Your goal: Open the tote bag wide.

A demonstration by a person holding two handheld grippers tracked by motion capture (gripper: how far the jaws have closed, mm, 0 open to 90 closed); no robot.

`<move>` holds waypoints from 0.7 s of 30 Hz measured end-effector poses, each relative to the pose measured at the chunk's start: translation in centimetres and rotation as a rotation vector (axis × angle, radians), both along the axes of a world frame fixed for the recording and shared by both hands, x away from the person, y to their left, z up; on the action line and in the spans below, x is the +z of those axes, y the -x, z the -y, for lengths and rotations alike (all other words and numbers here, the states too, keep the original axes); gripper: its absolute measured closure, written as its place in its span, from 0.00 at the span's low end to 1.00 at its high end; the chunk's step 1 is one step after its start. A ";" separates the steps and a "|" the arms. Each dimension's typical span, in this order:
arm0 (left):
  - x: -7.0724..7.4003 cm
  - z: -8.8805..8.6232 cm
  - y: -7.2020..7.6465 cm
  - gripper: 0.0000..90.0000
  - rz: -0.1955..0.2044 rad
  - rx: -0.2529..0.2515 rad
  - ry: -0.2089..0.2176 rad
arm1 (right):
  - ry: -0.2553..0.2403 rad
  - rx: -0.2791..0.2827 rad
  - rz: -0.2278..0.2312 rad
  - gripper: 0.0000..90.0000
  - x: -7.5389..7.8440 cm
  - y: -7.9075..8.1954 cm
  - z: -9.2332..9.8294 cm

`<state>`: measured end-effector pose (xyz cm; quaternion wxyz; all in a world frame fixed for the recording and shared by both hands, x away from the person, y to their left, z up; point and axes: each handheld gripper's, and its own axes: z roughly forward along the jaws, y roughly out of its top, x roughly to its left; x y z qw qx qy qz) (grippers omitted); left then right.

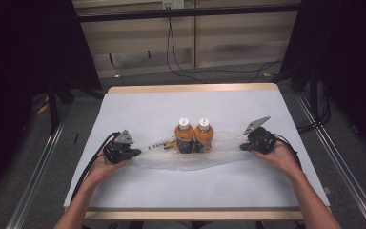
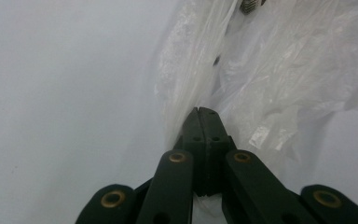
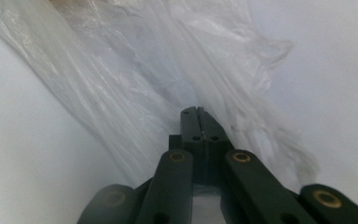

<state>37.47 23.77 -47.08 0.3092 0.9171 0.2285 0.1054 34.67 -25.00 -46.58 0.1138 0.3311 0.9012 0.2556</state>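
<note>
Both tongs, left tongs [image 1: 136,153] and right tongs [image 1: 243,146], clamp the plastic bag [image 1: 190,162] ends mid-frame; two bottles [image 1: 193,135] seemingly inside; bagging looks nearly done, lifting remains.

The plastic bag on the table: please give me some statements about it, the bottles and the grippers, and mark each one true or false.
1. The left gripper is closed on the clear plastic bag. True.
2. The right gripper hangs open above the table. False: its jaws are shut on the bag's other end.
3. Two orange bottles with white caps stand upright side by side. True.
4. The bottles lie on their sides at the table's far edge. False: they stand near the middle, between the grippers.
5. The bag is stretched between the two grippers. True.
</note>
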 end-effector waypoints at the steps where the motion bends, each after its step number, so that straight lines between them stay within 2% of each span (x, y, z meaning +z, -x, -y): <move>1: -0.1 -0.2 0.0 1.00 -0.011 0.012 0.022 | 0.002 0.001 0.001 1.00 0.0 0.0 0.0; 3: -0.2 -0.4 0.0 1.00 -0.008 0.021 0.036 | 0.017 -0.012 -0.004 1.00 0.1 0.1 -0.1; 4: -0.1 -0.5 0.0 1.00 -0.004 0.009 0.016 | 0.020 -0.005 0.004 1.00 0.1 0.1 -0.1; 7: -0.1 -0.4 0.1 1.00 -0.004 0.018 0.016 | 0.024 -0.011 0.008 1.00 0.1 0.3 -0.2; 11: 0.0 -0.3 0.1 1.00 -0.008 0.028 0.018 | -0.001 -0.010 0.012 1.00 0.0 0.3 0.0; 14: 0.1 -0.1 0.3 1.00 -0.004 0.015 0.028 | 0.012 -0.023 0.011 1.00 0.1 0.4 0.1; 17: 0.4 -0.6 0.3 1.00 -0.010 0.032 0.100 | -0.049 -0.017 0.010 1.00 0.0 0.3 0.5; 19: 0.7 -1.1 0.2 1.00 -0.011 0.040 0.162 | -0.089 -0.012 0.034 1.00 0.6 0.5 0.5; 20: 0.9 -1.1 0.3 0.95 -0.007 0.038 0.184 | -0.106 -0.014 0.050 0.97 1.0 0.7 0.5; 21: 1.0 -1.0 0.3 0.93 -0.008 0.037 0.208 | -0.119 -0.014 0.059 0.93 1.3 0.8 0.4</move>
